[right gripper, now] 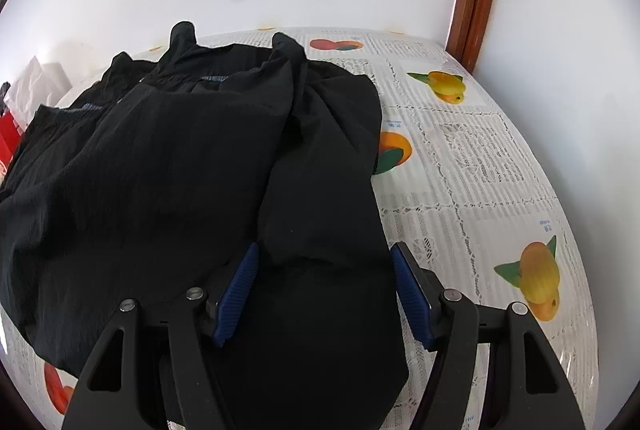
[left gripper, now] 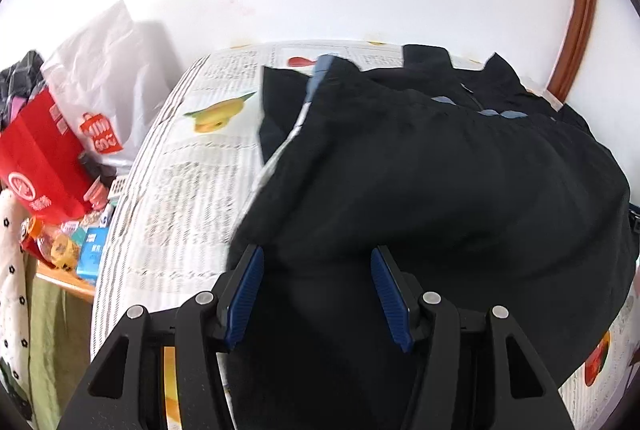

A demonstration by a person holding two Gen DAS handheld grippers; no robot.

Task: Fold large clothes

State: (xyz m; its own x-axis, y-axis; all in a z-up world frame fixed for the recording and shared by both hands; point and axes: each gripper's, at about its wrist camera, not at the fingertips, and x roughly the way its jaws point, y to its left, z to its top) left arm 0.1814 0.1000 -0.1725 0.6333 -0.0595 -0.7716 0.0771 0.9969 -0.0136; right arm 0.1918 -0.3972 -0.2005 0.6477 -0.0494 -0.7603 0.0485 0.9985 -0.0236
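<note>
Crowding the table's [left gripper: 132,230] left side: red bag [left gripper: 40,158], white bag [left gripper: 116,78], boxes [left gripper: 90,250].

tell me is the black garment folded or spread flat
Partly folded: the black garment lies doubled over itself on the tablecloth, bunched and wrinkled, not flat.

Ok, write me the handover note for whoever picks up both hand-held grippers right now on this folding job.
Left hand-held gripper: jaws apart over the near edge of the black garment, not pinching it.
Right hand-held gripper: jaws apart, fabric between the pads, not clamped.
The garment lies bunched on the fruit-print tablecloth, one layer apparently folded over, collar end toward the wall.
Left to do: smooth, fold again, square up.
</note>
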